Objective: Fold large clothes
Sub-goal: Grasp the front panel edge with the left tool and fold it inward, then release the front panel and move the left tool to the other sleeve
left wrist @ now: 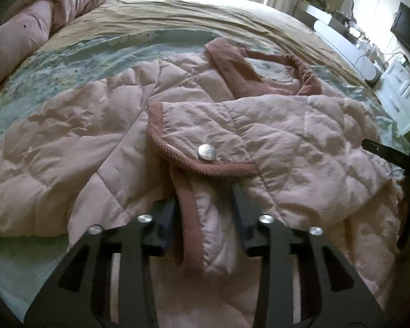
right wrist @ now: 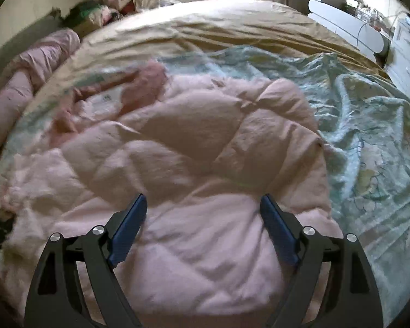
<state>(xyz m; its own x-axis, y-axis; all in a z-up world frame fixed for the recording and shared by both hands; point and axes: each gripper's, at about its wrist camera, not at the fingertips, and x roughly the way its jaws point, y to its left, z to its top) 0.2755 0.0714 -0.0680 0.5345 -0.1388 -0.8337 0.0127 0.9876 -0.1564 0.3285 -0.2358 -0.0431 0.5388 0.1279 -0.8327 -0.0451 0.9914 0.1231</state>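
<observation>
A pale pink quilted jacket with darker pink ribbed trim lies spread on the bed. Its collar lies at the far side. A sleeve cuff with a silver snap button is folded across the body. My left gripper is shut on the cuff's trimmed edge, which runs between its fingers. In the right wrist view the jacket fills the middle. My right gripper is open just above the jacket, holding nothing. Its tip shows at the right edge of the left wrist view.
A green patterned sheet covers the bed over a tan blanket. A rolled pink duvet lies along the left. White furniture stands past the bed's right edge, and a window is at the back.
</observation>
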